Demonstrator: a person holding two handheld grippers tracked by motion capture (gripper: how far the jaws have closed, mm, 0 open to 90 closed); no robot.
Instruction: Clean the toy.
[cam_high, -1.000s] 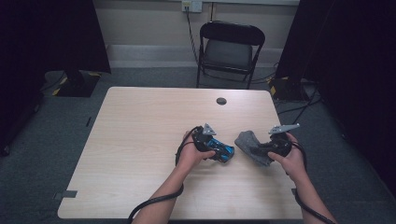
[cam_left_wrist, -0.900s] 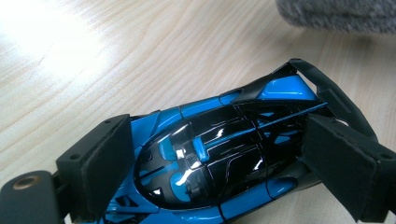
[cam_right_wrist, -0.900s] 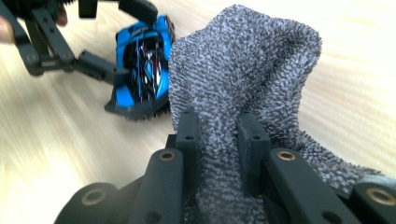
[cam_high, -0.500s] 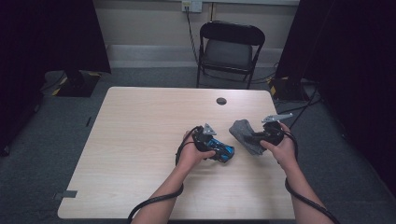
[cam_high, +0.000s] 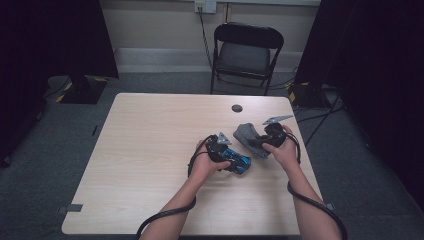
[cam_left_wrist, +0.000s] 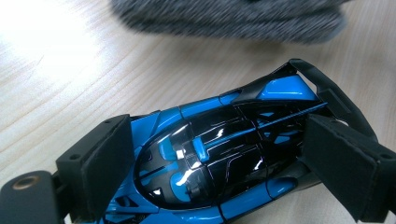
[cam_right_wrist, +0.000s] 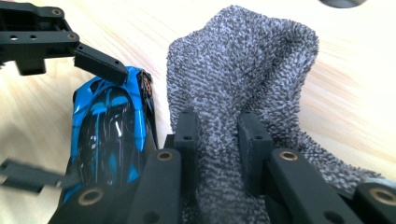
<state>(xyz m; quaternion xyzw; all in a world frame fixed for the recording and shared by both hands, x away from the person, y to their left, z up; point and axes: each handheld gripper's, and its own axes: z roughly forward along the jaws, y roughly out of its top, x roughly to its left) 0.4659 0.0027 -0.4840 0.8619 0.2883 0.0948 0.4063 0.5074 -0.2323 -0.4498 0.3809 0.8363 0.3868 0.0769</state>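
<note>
A blue and black toy car (cam_left_wrist: 219, 154) lies on the wooden table (cam_high: 150, 145), and my left gripper (cam_left_wrist: 224, 168) is shut on it, a pad pressed against each side. In the high view the car (cam_high: 240, 161) sits just right of the left hand. A folded grey towel-like cloth (cam_right_wrist: 243, 70) is pinched between the pads of my right gripper (cam_right_wrist: 216, 135), which is shut on it. The cloth (cam_high: 247, 135) hangs just beyond the car, close to it; I cannot tell whether they touch. The right gripper view also shows the car (cam_right_wrist: 112, 135) beside the cloth.
A small black round disc (cam_high: 237, 108) lies on the table near its far edge. A black folding chair (cam_high: 247, 50) stands behind the table. Black cables trail from both grippers toward the person. Bare wood spreads to the left.
My right gripper has carried the grey cloth to the left and farther from the person, closer to the car. The left gripper and the car have stayed put.
</note>
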